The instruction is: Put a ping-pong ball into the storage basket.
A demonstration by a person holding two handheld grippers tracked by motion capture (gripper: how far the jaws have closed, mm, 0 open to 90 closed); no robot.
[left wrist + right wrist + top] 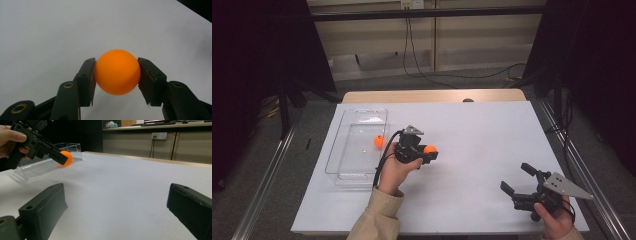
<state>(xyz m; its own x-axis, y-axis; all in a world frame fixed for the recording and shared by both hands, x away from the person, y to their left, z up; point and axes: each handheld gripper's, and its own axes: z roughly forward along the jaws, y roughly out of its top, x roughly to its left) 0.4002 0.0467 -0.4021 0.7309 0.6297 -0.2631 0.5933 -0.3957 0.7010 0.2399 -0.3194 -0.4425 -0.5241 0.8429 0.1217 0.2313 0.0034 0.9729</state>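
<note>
My left gripper (116, 72) clenched on small smooth orange plastic ball (117, 71), pads at its widest girth, just above white tabletop (472, 140) beside clear plastic tray (343, 150); probably light, hollow, slippery, so moderate squeeze; right gripper (518, 179) gapes empty.

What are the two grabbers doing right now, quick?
Left gripper: closed on the orange ball, holding it above the white table.
Right gripper: open, holding nothing.
</note>
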